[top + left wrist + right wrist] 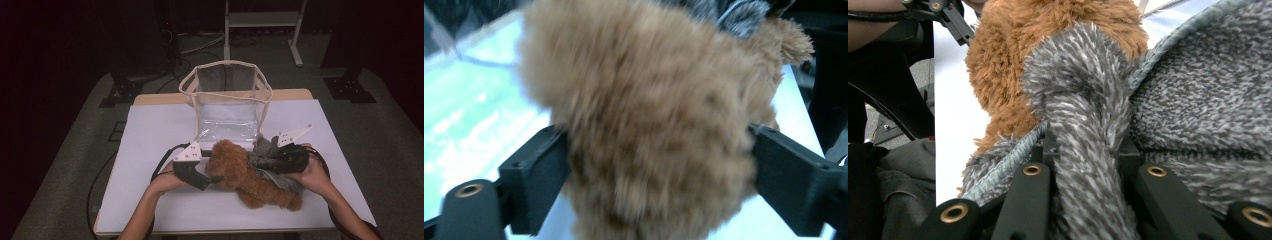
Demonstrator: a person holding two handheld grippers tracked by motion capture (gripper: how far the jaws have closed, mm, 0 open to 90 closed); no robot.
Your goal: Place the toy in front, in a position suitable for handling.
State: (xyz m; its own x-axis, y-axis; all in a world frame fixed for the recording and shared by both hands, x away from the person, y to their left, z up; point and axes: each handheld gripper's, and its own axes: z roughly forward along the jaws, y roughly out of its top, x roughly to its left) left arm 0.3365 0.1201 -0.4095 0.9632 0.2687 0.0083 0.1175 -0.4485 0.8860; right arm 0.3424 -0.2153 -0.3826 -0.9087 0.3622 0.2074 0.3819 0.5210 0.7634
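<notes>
Nearest the person, a brown plush toy (250, 177) lies on its side on the white table (150, 200), its long axis running from upper left to lower right in the high view, head toward the left hand. The left gripper (212, 179) meets the head end from the left; in the left gripper view its jaws stand apart, one on each side of the fur, pressing into it without having closed through. The toy thus lies directly ahead of these jaws and between them. On the toy's far right flank sits a grey fleece cloth (267, 155), draped over the body. The right gripper (272, 162) comes in from the right, and in the right gripper view its jaws are clamped on a bunched fold of the cloth (1083, 150), with the brown fur just behind it. Each hand is nearer its own end: left to the head, right to the cloth. Beyond both, touching or just beside the toy's back, stands an open clear bag (227, 102) with a cream rim, mouth upward. Judged from this layout, the coming move depends on the bag lying straight behind the toy, across its long axis.
</notes>
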